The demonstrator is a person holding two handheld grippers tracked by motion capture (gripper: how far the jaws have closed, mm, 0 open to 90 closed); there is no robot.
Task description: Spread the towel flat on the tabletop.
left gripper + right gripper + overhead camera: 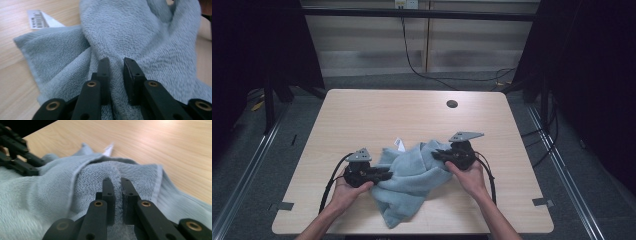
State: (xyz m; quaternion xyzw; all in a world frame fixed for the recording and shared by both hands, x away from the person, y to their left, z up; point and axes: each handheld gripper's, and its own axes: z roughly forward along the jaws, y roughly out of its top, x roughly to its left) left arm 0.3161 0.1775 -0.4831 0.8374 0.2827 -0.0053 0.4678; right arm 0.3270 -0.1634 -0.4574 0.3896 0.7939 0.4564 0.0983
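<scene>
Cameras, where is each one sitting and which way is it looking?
High view: above the person's side, looking forward and down on the table; both forearms, the left tongs and right tongs grip a blue towel.
Left gripper view: rides the left tongs, looking along its jaws pinching a towel fold; a white tag lies beyond.
Right gripper view: rides the right tongs, jaws pinching towel, facing the left tongs.
Shared: the towel and its tag.
</scene>
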